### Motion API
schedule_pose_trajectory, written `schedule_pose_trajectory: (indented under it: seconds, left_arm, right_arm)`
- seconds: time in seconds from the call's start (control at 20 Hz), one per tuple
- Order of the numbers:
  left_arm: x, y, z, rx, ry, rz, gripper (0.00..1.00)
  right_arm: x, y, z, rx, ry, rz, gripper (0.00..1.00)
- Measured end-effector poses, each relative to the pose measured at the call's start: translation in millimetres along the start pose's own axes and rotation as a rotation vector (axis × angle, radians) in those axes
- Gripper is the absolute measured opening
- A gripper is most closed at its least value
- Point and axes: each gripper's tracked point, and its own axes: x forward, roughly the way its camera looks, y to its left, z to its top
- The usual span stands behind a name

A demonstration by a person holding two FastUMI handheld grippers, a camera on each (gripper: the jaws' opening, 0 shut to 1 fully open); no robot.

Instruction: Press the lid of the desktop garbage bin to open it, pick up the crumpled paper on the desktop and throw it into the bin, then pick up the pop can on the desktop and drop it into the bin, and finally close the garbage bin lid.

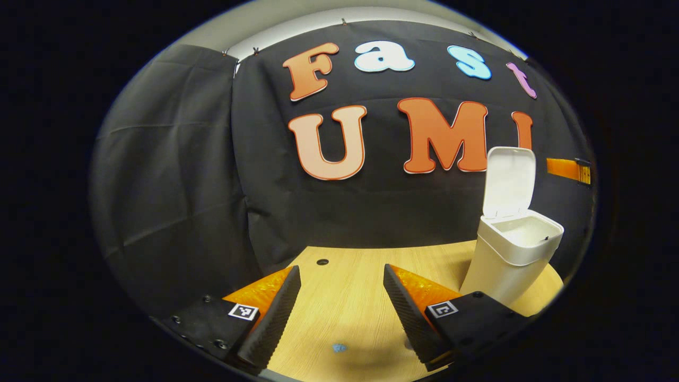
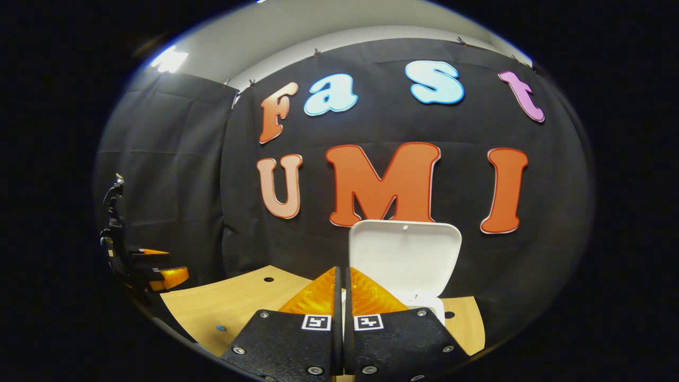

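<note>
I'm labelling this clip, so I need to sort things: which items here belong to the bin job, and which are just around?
Part of the job:
- garbage bin, white, standing on the table
- its lid, raised open
- left gripper, open
- right gripper, shut, empty, in front of the bin

Just around:
- wooden table
- small blue mark on the table

I find no readable words, brand names or numbers on anything here. The only signs are small square black-and-white coded markers on my own fingers, one on each, seen in both the left and right gripper views; they carry no legible text.
</note>
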Motion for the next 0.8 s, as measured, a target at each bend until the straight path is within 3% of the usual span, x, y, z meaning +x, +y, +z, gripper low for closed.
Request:
schedule_pose_trajectory:
  seconds: [0.1,0.2,0.45,0.6,0.7,0.8]
  left_arm:
    - [9,11,-12,-0.019,0.033,-0.012,0.99]
    - [18,18,-24,-0.030,0.069,-0.024,1.00]
    - [29,25,-69,-0.019,0.170,-0.067,1.00]
    - [34,23,-96,-0.021,0.238,-0.100,1.00]
    - [36,21,-119,-0.024,0.285,-0.119,0.96]
    - [37,15,-142,-0.027,0.340,-0.143,1.00]
  right_arm:
    - [5,16,-13,-0.029,0.021,0.008,0.05]
    - [7,39,-31,-0.013,0.063,0.034,0.16]
    - [12,83,-76,0.022,0.180,0.094,0.58]
    - [12,101,-101,0.021,0.241,0.112,0.72]
    - [13,112,-118,0.011,0.280,0.124,0.76]
    - [11,123,-138,0.011,0.327,0.145,0.76]
